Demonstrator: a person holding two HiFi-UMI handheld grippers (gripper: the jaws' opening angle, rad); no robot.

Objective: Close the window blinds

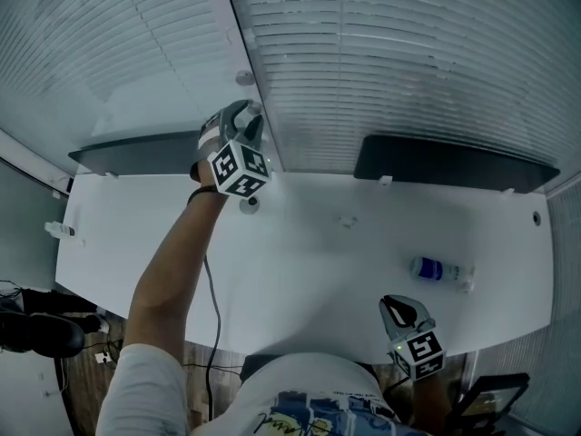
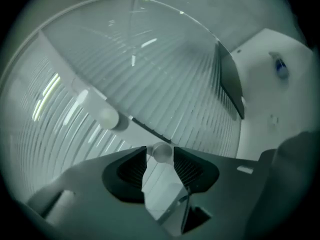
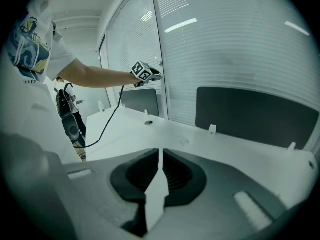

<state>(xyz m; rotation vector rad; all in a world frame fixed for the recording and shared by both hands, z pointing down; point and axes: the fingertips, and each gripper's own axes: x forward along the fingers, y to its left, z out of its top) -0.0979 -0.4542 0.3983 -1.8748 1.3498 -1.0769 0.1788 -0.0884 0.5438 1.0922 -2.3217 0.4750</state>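
Left arm: you stretch it out to the white slatted window blinds [image 1: 408, 62] | left gripper [image 1: 246, 116]: jaws apart around the blinds' clear round wand knob [image 2: 161, 152] | right gripper [image 1: 400, 305]: closed, empty, well back from the blinds

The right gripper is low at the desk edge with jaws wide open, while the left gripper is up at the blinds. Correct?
No: the right gripper has its jaws together, as the right gripper view shows. The rest is right.

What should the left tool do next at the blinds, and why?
Probably close the left tool on the small round knob. The knob sits between the tool's parted jaw tips, seemingly not gripped, right in front of the blinds.
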